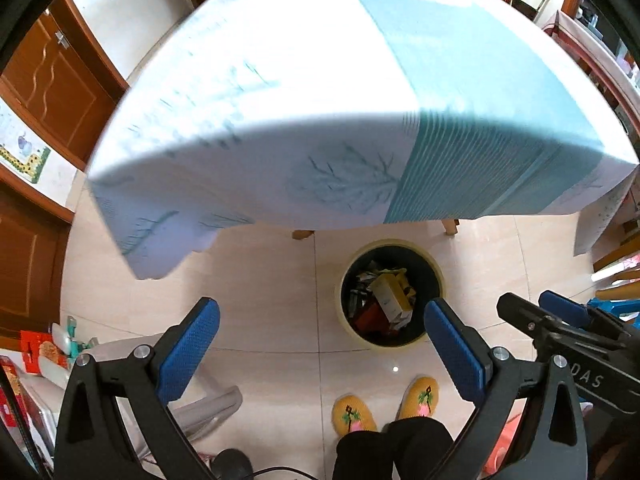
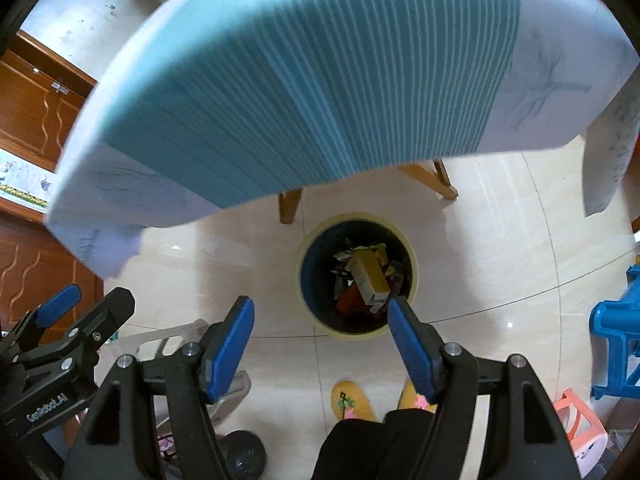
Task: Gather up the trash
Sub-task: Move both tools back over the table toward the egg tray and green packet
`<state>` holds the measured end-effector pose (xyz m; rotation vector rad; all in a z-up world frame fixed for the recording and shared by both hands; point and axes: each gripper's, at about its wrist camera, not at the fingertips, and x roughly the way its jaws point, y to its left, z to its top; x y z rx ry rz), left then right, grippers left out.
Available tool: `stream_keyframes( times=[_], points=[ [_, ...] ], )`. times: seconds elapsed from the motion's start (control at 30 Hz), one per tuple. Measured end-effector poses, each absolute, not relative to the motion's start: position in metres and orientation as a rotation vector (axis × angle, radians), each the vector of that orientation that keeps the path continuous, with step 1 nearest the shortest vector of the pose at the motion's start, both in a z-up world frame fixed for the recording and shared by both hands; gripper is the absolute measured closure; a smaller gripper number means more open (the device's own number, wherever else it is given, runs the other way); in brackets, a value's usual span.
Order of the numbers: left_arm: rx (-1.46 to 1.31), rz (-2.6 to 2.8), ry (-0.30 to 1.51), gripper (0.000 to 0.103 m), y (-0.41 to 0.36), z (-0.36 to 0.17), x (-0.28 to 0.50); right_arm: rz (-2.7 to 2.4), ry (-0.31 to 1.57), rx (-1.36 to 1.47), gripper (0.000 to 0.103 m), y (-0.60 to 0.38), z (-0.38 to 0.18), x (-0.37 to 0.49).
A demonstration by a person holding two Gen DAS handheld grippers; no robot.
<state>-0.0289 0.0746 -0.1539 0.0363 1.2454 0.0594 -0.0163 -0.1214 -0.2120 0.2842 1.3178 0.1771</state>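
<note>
Left gripper (image 1: 320, 354): hanging over the floor (image 1: 256, 292), pointing steeply down, jaws spread wide, nothing between the blue pads (image 1: 188, 354). Released.

Right gripper (image 2: 320, 350): likewise pointing down, jaws parted, holding nothing; pads (image 2: 228, 354) bare. Also showing at the right edge of the left view, beside the left gripper.

Bin (image 1: 438, 276): round, pale rim, dark inside, standing on the tiles just in front of the table (image 1: 280, 80), near two wooden legs (image 2: 289, 204). Lying below and ahead of both grippers, well apart from the fingertips.

Trash (image 1: 386, 300): sitting inside the bin, a loose heap of cartons and wrappers; a yellow-and-white box (image 2: 370, 274) lying on top, a red piece (image 2: 350, 300) beneath it.

Table: draped in a white cloth with a teal striped band (image 1: 460, 80), cloth hanging over the near edge. Small items at the far end, too blurred to identify.

Person: black trouser legs (image 1: 384, 448) and yellow embroidered slippers (image 1: 352, 414) showing at the bottom, standing near the bin.

Surroundings: brown wooden doors (image 1: 52, 80) at left, blue plastic stool (image 2: 616, 344) at right, pink stool (image 2: 580, 428) beneath it.
</note>
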Motion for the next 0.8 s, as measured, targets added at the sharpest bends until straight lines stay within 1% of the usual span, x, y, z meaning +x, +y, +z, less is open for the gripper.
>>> stream_keyframes(
  times=[0.3, 0.6, 0.8],
  points=[
    [0.011, 0.041, 1.201, 0.002, 0.086, -0.073, -0.039, 0.21, 1.261, 0.269, 0.033, -0.118, -0.12, -0.031],
    [-0.037, 0.007, 1.049, 0.002, 0.1, 0.03, -0.041, 0.224, 1.113, 0.265, 0.033, -0.122, -0.02, -0.044],
    [-0.066, 0.025, 0.942, 0.002, 0.109, 0.08, -0.041, 0.216, 1.006, 0.256, 0.033, -0.123, 0.028, -0.05]
  ],
)
